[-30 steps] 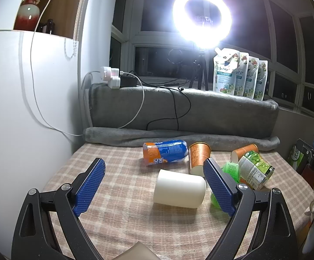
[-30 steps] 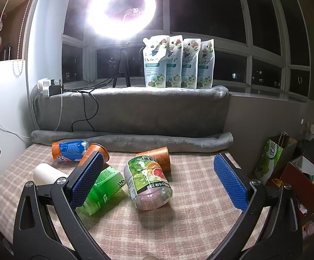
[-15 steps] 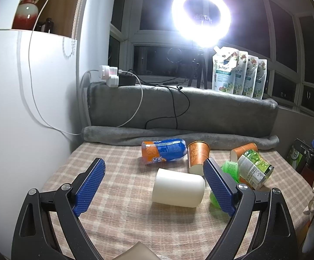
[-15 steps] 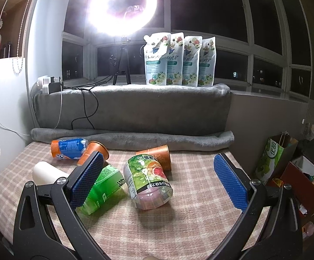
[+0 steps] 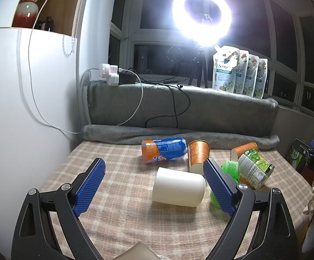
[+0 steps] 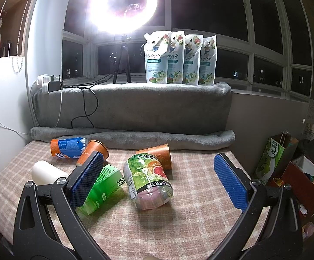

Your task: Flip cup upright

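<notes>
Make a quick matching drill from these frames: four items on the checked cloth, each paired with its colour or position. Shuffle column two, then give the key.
Column 1
1. white cup
2. soda bottle
3. green bottle
4. left gripper

Column 2
A. orange and blue, lying near the rolled grey blanket
B. open, holding nothing
C. on its side between the blue pads in the left wrist view
D. partly hidden behind a pad of the right gripper

Pairs: 1-C, 2-A, 3-D, 4-B
</notes>
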`<state>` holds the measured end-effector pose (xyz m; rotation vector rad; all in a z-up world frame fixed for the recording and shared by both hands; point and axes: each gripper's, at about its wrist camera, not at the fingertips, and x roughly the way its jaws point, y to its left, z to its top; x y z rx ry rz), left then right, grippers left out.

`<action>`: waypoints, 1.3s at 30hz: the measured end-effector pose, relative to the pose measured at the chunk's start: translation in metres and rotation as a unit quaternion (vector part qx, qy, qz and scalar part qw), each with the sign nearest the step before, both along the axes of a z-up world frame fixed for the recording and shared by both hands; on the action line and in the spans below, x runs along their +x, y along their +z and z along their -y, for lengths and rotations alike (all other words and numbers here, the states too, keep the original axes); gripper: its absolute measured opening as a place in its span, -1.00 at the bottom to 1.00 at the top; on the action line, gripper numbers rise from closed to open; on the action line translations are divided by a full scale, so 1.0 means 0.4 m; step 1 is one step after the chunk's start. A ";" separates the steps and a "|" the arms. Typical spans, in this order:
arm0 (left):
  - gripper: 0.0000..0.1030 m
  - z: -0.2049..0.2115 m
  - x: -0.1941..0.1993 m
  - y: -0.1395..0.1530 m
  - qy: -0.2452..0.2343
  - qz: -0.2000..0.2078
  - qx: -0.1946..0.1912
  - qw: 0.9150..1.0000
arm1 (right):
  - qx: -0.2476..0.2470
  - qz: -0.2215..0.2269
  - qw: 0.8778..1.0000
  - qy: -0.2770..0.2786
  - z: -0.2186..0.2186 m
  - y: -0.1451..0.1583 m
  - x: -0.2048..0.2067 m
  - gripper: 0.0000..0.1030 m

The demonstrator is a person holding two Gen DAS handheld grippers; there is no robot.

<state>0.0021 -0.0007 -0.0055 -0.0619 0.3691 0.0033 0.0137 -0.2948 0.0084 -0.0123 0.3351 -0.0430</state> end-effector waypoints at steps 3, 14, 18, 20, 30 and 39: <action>0.78 0.000 0.000 -0.001 0.000 -0.001 0.000 1.000 | 0.001 0.000 1.000 0.000 -0.002 -0.001 0.001 1.00; 0.78 -0.002 0.010 -0.015 -0.001 -0.014 -0.005 1.000 | 0.000 -0.026 1.000 0.017 0.005 -0.021 0.034 1.00; 0.78 -0.010 0.019 -0.020 -0.001 -0.022 -0.010 1.000 | 0.002 -0.047 0.998 0.041 -0.009 -0.017 0.065 1.00; 0.78 -0.016 0.025 -0.022 -0.002 -0.028 -0.014 1.000 | 0.004 -0.059 0.997 0.056 -0.020 -0.014 0.084 1.00; 0.78 -0.036 0.040 -0.042 -0.016 -0.060 -0.025 0.998 | 0.034 -0.150 0.980 0.130 -0.116 -0.033 0.243 1.00; 0.78 -0.062 0.055 -0.059 -0.016 -0.082 -0.042 0.996 | 0.081 -0.250 0.949 0.171 -0.195 -0.087 0.419 1.00</action>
